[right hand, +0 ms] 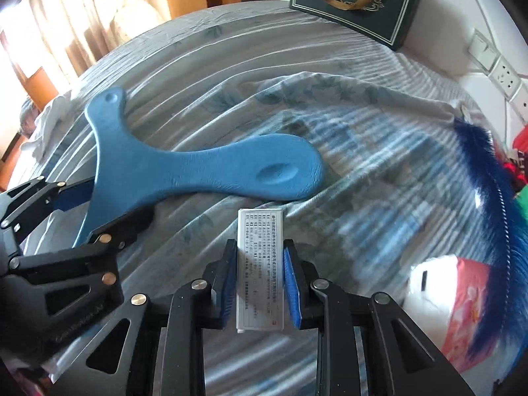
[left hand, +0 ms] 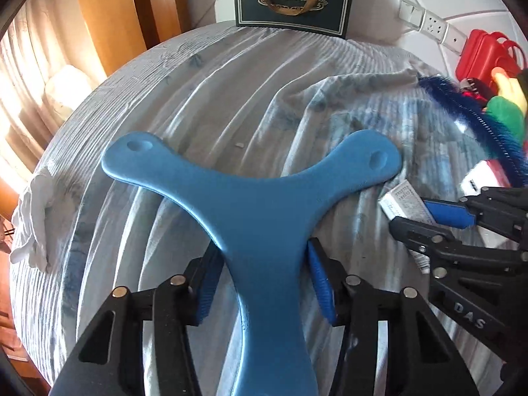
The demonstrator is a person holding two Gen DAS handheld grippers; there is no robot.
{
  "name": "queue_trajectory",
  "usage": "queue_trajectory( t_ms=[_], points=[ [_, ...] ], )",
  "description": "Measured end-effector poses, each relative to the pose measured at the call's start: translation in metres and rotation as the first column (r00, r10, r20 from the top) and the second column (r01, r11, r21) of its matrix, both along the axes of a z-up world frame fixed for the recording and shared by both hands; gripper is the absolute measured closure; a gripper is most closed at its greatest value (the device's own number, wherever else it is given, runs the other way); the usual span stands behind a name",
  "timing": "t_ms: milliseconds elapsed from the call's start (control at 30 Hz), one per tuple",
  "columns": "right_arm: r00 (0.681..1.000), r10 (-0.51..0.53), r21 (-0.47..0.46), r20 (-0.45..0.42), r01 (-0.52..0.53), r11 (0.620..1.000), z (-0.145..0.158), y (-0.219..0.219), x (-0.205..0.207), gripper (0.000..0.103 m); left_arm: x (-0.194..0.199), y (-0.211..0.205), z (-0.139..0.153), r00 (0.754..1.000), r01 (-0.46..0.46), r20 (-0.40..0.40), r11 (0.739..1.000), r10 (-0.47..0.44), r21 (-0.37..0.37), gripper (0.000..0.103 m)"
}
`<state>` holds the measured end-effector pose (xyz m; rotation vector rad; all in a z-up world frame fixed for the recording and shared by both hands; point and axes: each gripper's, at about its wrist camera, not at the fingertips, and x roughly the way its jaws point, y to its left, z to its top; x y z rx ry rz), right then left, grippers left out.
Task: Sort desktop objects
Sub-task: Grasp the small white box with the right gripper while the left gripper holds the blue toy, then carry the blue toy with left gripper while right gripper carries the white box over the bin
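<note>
A blue three-armed boomerang lies flat on the striped bedsheet. One of its arms runs back between the jaws of my left gripper. The blue pads stand beside the arm's edges with small gaps lower down, so this gripper is open. From the right wrist view, the left gripper straddles the boomerang from the left. My right gripper is shut on a small white printed box, one pad on each long side. It holds the box just right of the boomerang.
A dark gift bag stands at the far edge by the wall. A long dark-blue feathery brush lies at the right, with a red bag, a green toy and a white-and-pink packet near it. A white cloth sits at the left.
</note>
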<state>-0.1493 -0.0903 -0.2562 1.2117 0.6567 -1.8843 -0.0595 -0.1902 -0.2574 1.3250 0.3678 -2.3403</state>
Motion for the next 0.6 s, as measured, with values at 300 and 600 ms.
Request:
queue_trajectory(
  t_ms=[300, 600],
  points=[
    [0.999, -0.006, -0.138, -0.042, 0.001, 0.990, 0.072, 0.037, 0.015, 0.077, 0.021, 0.020, 0.069, 0.989, -0.010, -0.148, 1.000, 0.014, 0.022, 0.081],
    [0.998, -0.024, -0.261, -0.059, 0.008, 0.965, 0.136, 0.097, 0.025, 0.077, 0.034, 0.072, 0.125, 0.974, -0.001, -0.226, 0.999, -0.010, -0.047, 0.089]
  ],
)
